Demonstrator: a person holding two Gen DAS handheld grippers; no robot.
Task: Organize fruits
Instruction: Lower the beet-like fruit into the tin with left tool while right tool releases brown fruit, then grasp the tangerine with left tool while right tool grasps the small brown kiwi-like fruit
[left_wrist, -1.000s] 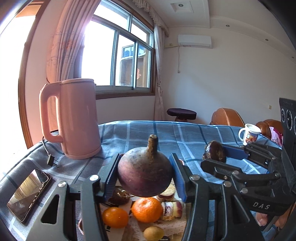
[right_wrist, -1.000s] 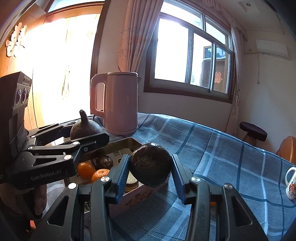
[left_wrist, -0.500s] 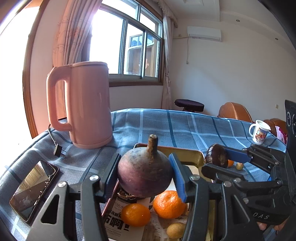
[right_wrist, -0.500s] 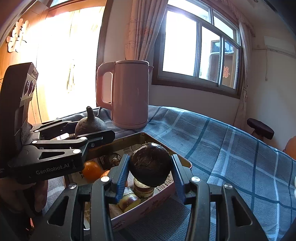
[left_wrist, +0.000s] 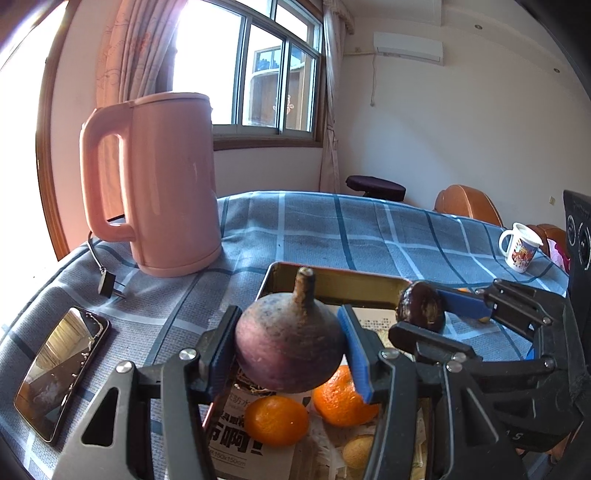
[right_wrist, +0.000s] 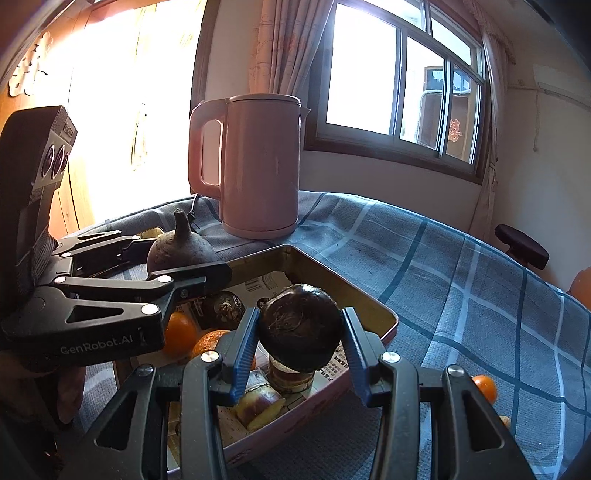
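Dark fruit (right_wrist: 299, 326) in right tongs (right_wrist: 300, 347)

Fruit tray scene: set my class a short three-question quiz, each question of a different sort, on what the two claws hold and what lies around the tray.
1. True or false: the left claw is shut on a purple root with a stalk above the tray.
2. Multiple choice: what does the right claw grip? A) an orange B) a dark round fruit C) a mug
3. Fill in: left of the pink kettle, on the checked cloth, lies a ______.

Key: 1 true. 2 B. 3 phone.
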